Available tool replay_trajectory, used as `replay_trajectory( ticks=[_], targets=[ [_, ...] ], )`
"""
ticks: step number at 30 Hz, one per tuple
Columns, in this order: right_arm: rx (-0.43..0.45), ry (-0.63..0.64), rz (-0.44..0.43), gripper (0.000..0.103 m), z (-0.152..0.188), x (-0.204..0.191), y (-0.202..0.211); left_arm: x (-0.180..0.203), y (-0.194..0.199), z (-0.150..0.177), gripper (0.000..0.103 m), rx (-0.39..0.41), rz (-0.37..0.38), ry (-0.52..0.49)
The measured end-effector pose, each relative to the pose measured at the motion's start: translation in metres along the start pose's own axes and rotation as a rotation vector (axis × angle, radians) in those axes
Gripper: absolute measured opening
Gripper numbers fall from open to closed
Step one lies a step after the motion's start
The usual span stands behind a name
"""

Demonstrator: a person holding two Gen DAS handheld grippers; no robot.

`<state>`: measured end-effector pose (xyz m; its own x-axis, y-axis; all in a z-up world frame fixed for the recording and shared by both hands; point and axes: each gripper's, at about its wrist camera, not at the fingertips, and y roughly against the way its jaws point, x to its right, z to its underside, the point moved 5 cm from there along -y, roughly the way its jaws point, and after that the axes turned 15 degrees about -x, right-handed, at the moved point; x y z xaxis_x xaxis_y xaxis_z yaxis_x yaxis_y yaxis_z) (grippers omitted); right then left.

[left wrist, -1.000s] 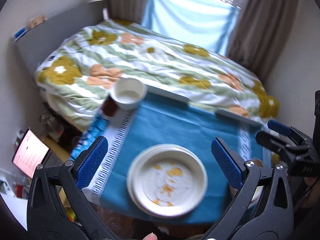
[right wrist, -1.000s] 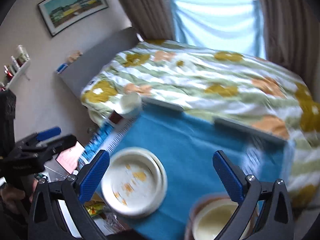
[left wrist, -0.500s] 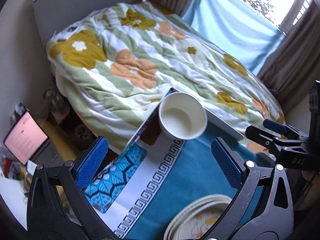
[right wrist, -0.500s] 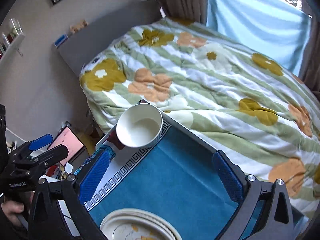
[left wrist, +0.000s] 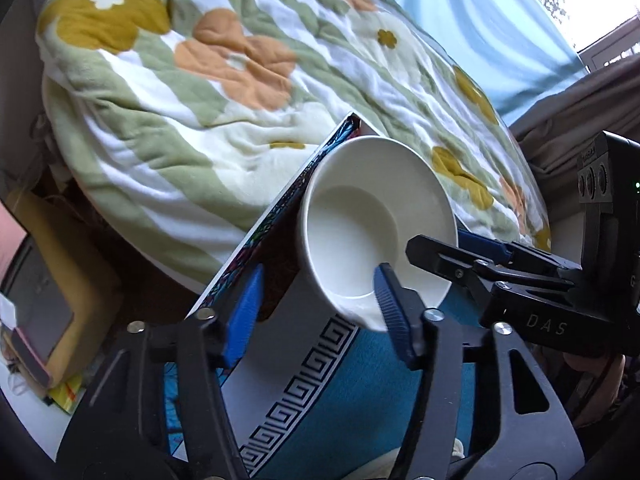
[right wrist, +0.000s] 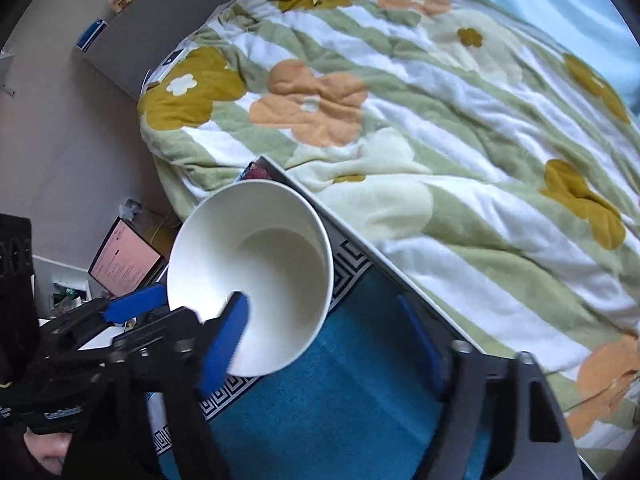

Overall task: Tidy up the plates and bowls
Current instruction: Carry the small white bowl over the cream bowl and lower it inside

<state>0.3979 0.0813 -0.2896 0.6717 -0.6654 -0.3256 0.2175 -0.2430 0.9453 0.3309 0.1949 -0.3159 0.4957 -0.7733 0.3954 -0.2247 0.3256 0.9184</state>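
A round white ceramic bowl (left wrist: 372, 232) is sitting at the far left corner of a table covered by a teal cloth with a white, black-key-patterned border (left wrist: 304, 392), right against the edge where a quilted bedspread printed with mustard and peach flowers (left wrist: 208, 80) is lying just beyond. The left gripper (left wrist: 316, 312), black-framed with blue finger pads, is reaching at the bowl's near side — its right pad is sitting inside the rim against the inner wall, while its left pad is standing outside, a gap showing between it and the bowl's outer wall, so the jaws are parted and straddling the rim rather than pinching it. The right gripper (right wrist: 328, 344) is also spread wide: its left pad is lying inside the bowl (right wrist: 256, 276) over the near rim, its right pad is hanging over bare teal cloth (right wrist: 348, 412) well clear of the bowl. Each gripper is showing in the other's view, beside the bowl. A pink-lit laptop screen (right wrist: 126, 264) is glowing low beyond the table's left side.
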Motion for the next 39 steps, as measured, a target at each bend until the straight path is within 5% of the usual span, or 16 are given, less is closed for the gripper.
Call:
replay_trajectory(
  ticks=[5, 8, 26, 39],
  targets=[
    [-0.027, -0.018, -0.048, 0.024, -0.003, 0.000, -0.011, -0.003, -0.010, -0.009, 0.025, -0.006, -0.034, -0.006],
    [-0.016, -0.032, -0.037, 0.015, -0.005, 0.001, -0.011, -0.001, -0.011, -0.013, 0.019, -0.002, -0.036, -0.019],
    [0.061, -0.106, -0.044, 0.015, 0.027, 0.000, 0.025, 0.036, 0.025, 0.013, 0.019, 0.004, -0.113, -0.126],
    [0.216, -0.225, 0.001, 0.014, 0.175, 0.020, 0.128, 0.156, 0.081, 0.138, 0.019, 0.064, -0.079, -0.316]
  ],
)
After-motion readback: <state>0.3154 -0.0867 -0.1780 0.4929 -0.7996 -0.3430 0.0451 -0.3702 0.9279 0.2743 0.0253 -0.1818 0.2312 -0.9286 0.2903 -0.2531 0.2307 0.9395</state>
